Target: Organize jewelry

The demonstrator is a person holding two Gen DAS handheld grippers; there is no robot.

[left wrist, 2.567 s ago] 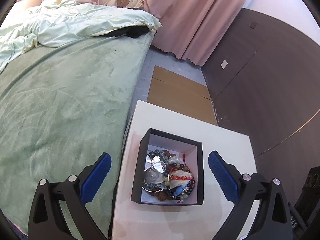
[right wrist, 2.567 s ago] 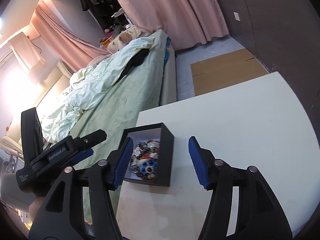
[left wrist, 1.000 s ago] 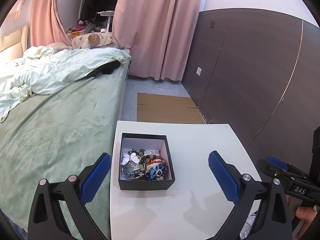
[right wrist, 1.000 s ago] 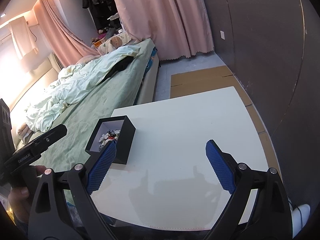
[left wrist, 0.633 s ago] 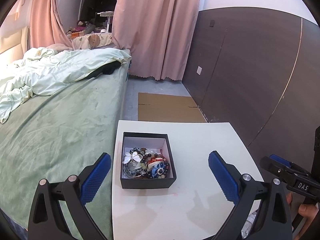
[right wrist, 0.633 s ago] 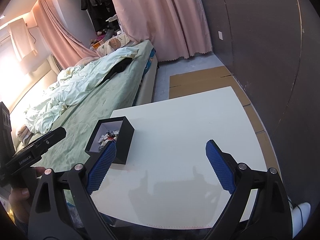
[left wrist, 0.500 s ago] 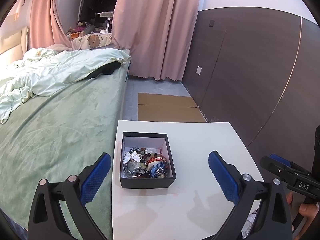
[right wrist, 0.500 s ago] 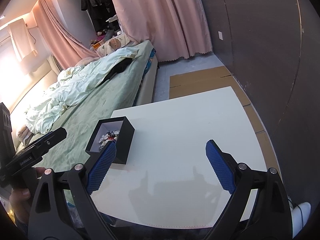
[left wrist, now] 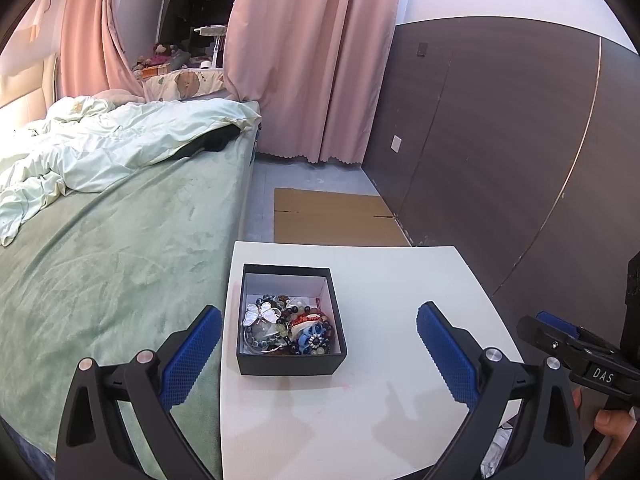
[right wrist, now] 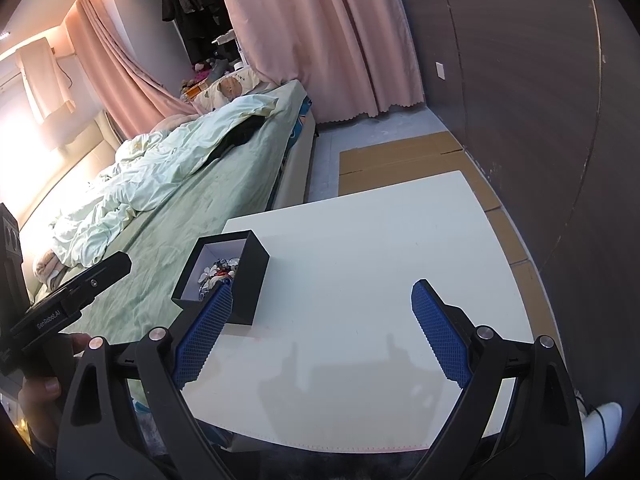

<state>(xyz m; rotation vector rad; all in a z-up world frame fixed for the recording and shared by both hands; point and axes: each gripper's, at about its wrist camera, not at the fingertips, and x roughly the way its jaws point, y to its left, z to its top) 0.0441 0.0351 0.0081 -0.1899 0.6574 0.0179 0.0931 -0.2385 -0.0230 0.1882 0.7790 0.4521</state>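
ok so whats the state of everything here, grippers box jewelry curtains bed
left gripper: open, empty, held back from the box
right gripper: open, empty, over the table
black box: upright, no lid on it, near the table's bed-side edge
jewelry: piled in a tangle inside the box
white table: bare apart from the box
pink curtains: drawn shut
bed: unmade, duvet rumpled
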